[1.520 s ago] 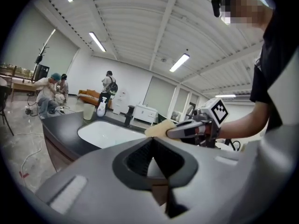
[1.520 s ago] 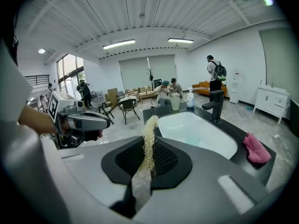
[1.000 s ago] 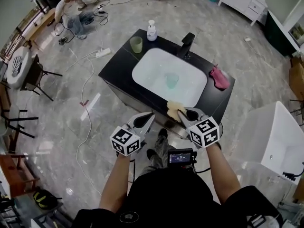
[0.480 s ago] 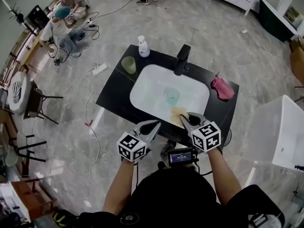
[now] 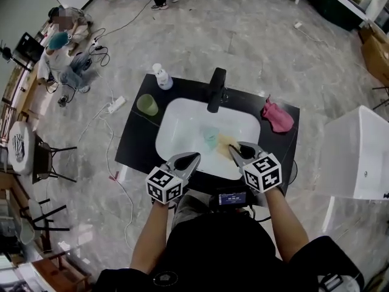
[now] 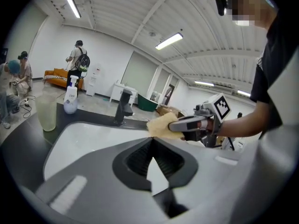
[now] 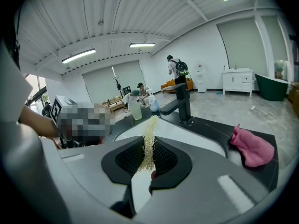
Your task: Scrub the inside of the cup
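A pale teal cup (image 5: 210, 136) stands inside the white basin (image 5: 176, 132) of a black-topped sink. My right gripper (image 5: 233, 151) is shut on a yellow scrubbing pad (image 5: 226, 143), which hangs just right of the cup over the basin. In the right gripper view the pad (image 7: 148, 141) stands edge-on between the closed jaws. My left gripper (image 5: 189, 159) is shut and holds nothing, at the basin's front rim, left of the cup. In the left gripper view its jaws (image 6: 150, 141) meet, and the right gripper (image 6: 191, 123) with the pad (image 6: 161, 125) shows ahead.
A black faucet (image 5: 216, 90) rises behind the basin. On the counter stand a green cup (image 5: 146, 104) and a soap bottle (image 5: 160, 76) at the back left; a pink cloth (image 5: 276, 117) lies at the right. A white tub (image 5: 358, 157) stands on the right, cables and people beyond on the floor.
Both grippers have moved forward from the sink's front edge to over the basin. The yellow pad has come close beside the teal cup. Both jaws stay shut.
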{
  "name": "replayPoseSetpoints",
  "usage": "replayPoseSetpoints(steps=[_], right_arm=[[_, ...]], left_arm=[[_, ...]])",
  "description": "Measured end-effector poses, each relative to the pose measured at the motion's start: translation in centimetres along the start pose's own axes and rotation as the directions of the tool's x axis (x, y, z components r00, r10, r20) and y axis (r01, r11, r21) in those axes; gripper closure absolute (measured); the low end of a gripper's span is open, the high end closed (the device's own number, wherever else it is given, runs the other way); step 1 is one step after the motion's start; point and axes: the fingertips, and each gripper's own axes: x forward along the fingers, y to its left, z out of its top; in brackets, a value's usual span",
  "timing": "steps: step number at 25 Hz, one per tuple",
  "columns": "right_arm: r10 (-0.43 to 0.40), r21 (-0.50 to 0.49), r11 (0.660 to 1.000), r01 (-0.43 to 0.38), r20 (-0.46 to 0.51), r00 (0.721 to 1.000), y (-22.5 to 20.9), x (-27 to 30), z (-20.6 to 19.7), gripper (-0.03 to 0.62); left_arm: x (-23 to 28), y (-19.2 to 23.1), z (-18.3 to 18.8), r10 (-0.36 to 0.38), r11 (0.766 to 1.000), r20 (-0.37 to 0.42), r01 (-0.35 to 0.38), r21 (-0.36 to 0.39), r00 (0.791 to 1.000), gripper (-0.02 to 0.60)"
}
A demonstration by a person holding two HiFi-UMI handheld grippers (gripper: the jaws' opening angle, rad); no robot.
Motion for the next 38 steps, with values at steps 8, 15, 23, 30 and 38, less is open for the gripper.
replayPoseSetpoints(steps=[8, 15, 23, 30, 38], right_arm=[[-0.095, 0.065, 0.993, 0.094, 0.008, 0.995, -2.9, -0.1, 0.6, 0.551], [-0.233, 0.157, 0.962, 0.225, 0.038, 0.972, -4.5, 0.2, 1.8, 0.551], [-0.359, 0.217, 0.914, 0.344, 0.03, 0.933, -4.4, 1.2, 2.5, 0.551], [-0.413, 0.159, 0.898, 0.409, -0.014, 0.911, -3.4, 1.6, 2.4, 0.551], [-0.369, 0.13, 0.919, 0.373, -0.053, 0.928, -3.5, 1.5, 1.9, 0.551]], left_arm=[[2.9, 2.0, 1.6, -0.079, 0.996, -0.077, 0.082, 0.045, 0.994, 0.583], [4.6, 4.7, 3.8, -0.188, 0.973, -0.153, 0.205, 0.107, 0.97, 0.583], [5.9, 6.6, 4.2, -0.317, 0.931, -0.215, 0.346, 0.113, 0.924, 0.583], [6.4, 8.1, 3.8, -0.326, 0.924, -0.229, 0.361, 0.129, 0.917, 0.583], [6.3, 7.8, 2.3, -0.294, 0.945, -0.206, 0.317, 0.087, 0.933, 0.581]])
